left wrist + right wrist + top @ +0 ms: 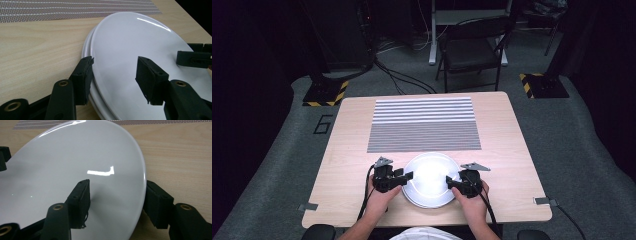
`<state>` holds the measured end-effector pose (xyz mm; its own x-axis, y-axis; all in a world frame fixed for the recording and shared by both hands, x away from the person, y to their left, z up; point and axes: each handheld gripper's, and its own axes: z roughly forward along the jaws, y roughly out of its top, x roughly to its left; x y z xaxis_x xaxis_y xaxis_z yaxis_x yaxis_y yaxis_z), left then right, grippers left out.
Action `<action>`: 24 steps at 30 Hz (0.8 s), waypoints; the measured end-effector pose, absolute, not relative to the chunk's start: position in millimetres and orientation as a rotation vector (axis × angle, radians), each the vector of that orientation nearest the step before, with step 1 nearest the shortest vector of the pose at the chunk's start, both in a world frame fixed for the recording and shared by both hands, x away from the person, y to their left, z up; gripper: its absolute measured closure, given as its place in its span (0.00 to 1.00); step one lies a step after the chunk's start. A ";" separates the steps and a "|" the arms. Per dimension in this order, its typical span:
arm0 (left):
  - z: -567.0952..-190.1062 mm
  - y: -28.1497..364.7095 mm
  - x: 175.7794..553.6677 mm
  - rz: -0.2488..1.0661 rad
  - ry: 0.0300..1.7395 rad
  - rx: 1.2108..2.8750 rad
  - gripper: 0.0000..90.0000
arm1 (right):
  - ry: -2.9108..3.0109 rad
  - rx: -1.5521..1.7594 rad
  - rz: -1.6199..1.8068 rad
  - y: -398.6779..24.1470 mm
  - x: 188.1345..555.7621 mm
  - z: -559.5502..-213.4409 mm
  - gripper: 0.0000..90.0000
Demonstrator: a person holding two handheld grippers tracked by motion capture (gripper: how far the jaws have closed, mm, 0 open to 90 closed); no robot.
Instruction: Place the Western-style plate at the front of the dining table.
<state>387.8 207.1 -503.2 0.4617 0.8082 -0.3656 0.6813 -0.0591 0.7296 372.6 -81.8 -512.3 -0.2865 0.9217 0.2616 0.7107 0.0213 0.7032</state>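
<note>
A stack of white plates lies near the table's front edge. From the left, my left gripper reaches the stack's rim. In the left gripper view it is open: one pad stands beside the rim of the plates and the other hangs over the top plate's face. My right gripper comes in from the right. In the right gripper view it is open astride the top plate, one pad above the face and one outside under the rim. Neither pair of pads visibly presses.
A grey striped mat covers the wooden table beyond the plates. Behind the table stand a folding chair and two stand bases with yellow-black edges, with cables on the floor.
</note>
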 end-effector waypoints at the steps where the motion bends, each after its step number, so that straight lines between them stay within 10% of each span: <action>1: -503.4 206.5 387.8 0.173 1.269 1.787 0.52 | 2.029 1.682 1.121 -82.0 372.5 -511.8 0.46; 24: -510.5 178.0 402.5 0.108 1.260 1.806 0.53 | 1.983 1.736 1.108 -107.9 392.0 -493.3 0.48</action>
<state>402.5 178.0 -510.5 0.4761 0.7848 -0.3967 0.7062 -0.0725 0.7043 392.0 -107.9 -493.3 -0.2378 0.9336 0.2679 0.7173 -0.0172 0.6965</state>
